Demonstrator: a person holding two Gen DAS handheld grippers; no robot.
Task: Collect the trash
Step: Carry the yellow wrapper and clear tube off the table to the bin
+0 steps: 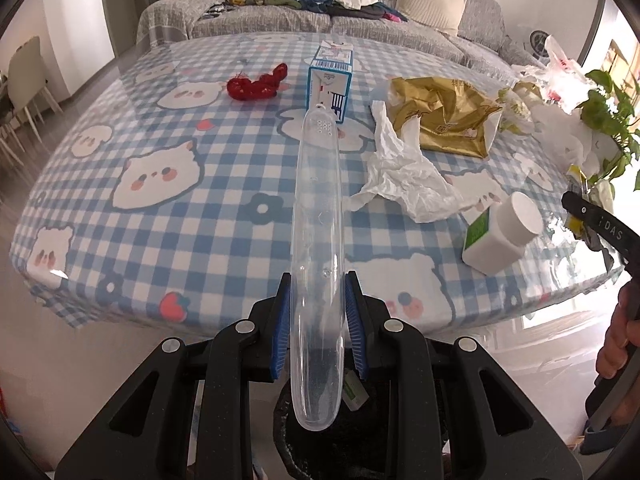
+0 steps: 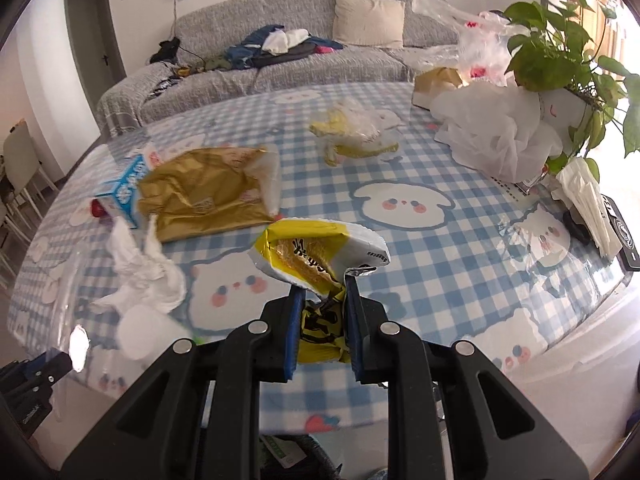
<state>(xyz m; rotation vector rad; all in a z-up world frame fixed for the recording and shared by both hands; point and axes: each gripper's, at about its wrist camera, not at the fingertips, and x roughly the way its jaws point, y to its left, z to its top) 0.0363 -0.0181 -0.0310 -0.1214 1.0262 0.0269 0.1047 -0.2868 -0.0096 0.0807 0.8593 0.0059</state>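
Observation:
My left gripper (image 1: 316, 280) is shut on a long clear plastic case (image 1: 316, 200), held off the table's near edge above a black bin (image 1: 320, 440). My right gripper (image 2: 322, 286) is shut on a yellow and white snack wrapper (image 2: 316, 252), held over the table's front. On the checked tablecloth (image 1: 160, 220) lie a gold bag (image 1: 444, 116), crumpled white tissue (image 1: 404, 176), a white pill bottle (image 1: 500, 232), a blue and white carton (image 1: 330, 80) and a red scrap (image 1: 256, 84). The gold bag (image 2: 208, 192), tissue (image 2: 144, 272) and a clear wrapper with yellow inside (image 2: 356, 132) show in the right wrist view.
A potted plant (image 2: 560, 48) and white plastic bags (image 2: 496, 136) stand at the table's right. A tissue pack (image 2: 588, 204) and a dark device (image 2: 624, 228) lie at the right edge. A grey sofa (image 1: 320, 12) with clothes is behind. Chairs (image 1: 24, 80) stand at the left.

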